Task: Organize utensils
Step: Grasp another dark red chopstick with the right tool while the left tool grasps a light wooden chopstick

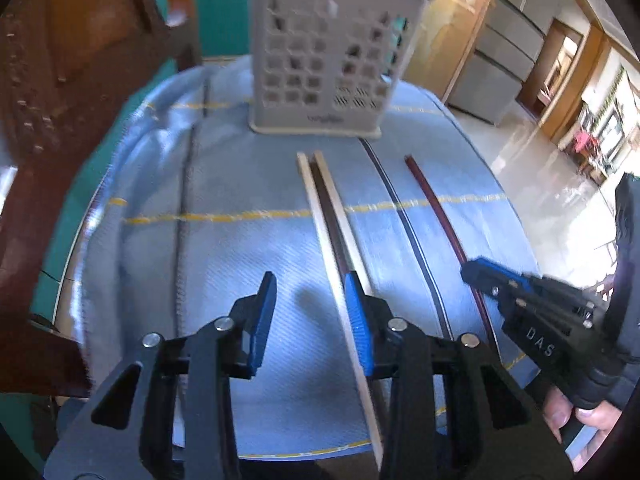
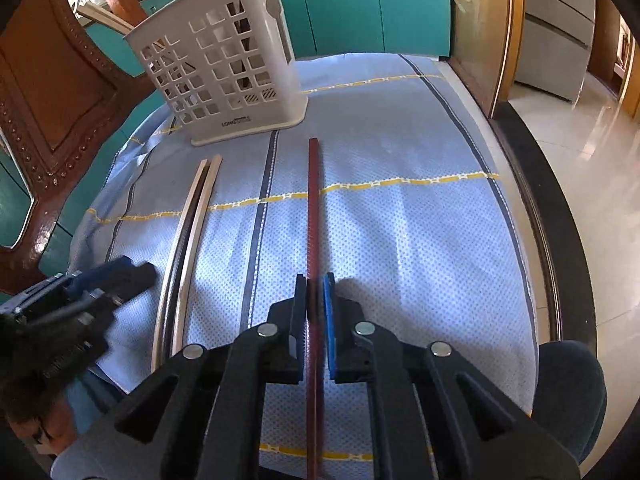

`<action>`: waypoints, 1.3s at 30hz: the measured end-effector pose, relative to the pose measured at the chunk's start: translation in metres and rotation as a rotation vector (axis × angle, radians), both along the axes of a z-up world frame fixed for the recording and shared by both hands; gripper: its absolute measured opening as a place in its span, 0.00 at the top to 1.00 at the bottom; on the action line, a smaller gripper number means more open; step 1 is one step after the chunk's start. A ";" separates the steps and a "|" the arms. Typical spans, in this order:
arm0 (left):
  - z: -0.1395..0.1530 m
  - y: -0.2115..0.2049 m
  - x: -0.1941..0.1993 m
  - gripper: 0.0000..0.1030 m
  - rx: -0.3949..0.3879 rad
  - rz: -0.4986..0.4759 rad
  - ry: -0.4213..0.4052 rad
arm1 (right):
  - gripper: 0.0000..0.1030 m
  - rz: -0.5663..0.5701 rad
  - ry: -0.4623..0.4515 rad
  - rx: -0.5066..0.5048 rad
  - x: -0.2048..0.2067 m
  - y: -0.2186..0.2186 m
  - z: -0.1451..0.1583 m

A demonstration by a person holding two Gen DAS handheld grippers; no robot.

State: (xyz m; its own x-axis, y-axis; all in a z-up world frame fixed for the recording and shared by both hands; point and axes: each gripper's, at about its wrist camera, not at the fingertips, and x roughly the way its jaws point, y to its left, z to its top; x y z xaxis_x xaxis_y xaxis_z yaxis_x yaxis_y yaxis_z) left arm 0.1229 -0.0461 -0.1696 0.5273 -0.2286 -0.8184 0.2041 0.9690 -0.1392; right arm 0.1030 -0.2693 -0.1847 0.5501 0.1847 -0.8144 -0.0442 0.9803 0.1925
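A white perforated utensil holder (image 1: 324, 56) stands at the far side of a blue cloth; it also shows in the right wrist view (image 2: 228, 68). Two pale wooden chopsticks (image 1: 332, 232) and a dark one between them lie on the cloth, also seen in the right wrist view (image 2: 188, 232). A dark red chopstick (image 2: 313, 208) lies to their right (image 1: 436, 208). My left gripper (image 1: 310, 292) is open above the cloth, its right finger by the pale chopsticks. My right gripper (image 2: 316, 300) is shut on the red chopstick; it shows in the left wrist view (image 1: 476, 272).
The blue cloth (image 2: 400, 220) with yellow and dark stripes covers the table. A brown wooden chair (image 2: 52, 112) stands at the left. Teal cabinets (image 2: 360, 4) are behind. The table's edge and a tiled floor (image 2: 592, 168) are to the right.
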 end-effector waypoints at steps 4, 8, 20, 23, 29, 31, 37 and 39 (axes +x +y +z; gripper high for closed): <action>-0.008 -0.011 -0.001 0.67 0.029 -0.023 0.006 | 0.90 0.014 -0.010 -0.011 0.000 0.002 -0.001; -0.010 -0.007 0.001 0.78 0.038 -0.007 0.013 | 0.86 0.020 -0.016 -0.010 0.000 0.003 -0.001; -0.010 -0.003 -0.003 0.84 0.070 0.017 0.003 | 0.83 0.037 -0.029 -0.025 -0.002 0.006 -0.001; -0.011 -0.003 -0.002 0.84 0.070 0.017 0.004 | 0.81 0.041 -0.029 -0.021 -0.002 0.006 -0.002; -0.010 -0.004 -0.003 0.84 0.073 0.019 0.002 | 0.76 0.050 -0.037 -0.024 -0.003 0.009 -0.002; -0.010 -0.004 -0.004 0.84 0.074 0.019 0.002 | 0.74 0.053 -0.038 -0.022 -0.003 0.010 -0.002; -0.010 -0.004 -0.004 0.84 0.075 0.020 0.002 | 0.71 0.058 -0.041 -0.025 -0.002 0.012 -0.002; -0.010 -0.004 -0.004 0.84 0.077 0.019 0.001 | 0.70 0.059 -0.042 -0.026 -0.003 0.013 -0.002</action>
